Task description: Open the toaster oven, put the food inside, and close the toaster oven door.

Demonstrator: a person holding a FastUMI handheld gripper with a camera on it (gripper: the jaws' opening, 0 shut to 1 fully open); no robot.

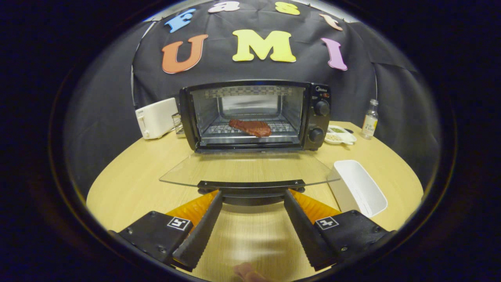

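Note:
The black toaster oven (pixel 254 115) stands at the back of the round wooden table (pixel 129 180) with its glass door (pixel 246 169) folded down flat toward me. A reddish-brown slab of meat (pixel 250 127) lies on the wire rack inside the oven. My gripper (pixel 252 194) is open, its two fingers spread wide, with their tips just under the door's black handle (pixel 250 185). The handle's middle sits between the fingertips; I cannot tell whether they touch it.
A white rectangular dish (pixel 358 188) stands just right of the door. A white toaster (pixel 156 117) is left of the oven. Small dishes (pixel 340 135) and a glass bottle (pixel 370 119) sit to the oven's right. A fingertip (pixel 248 272) shows below the fingers.

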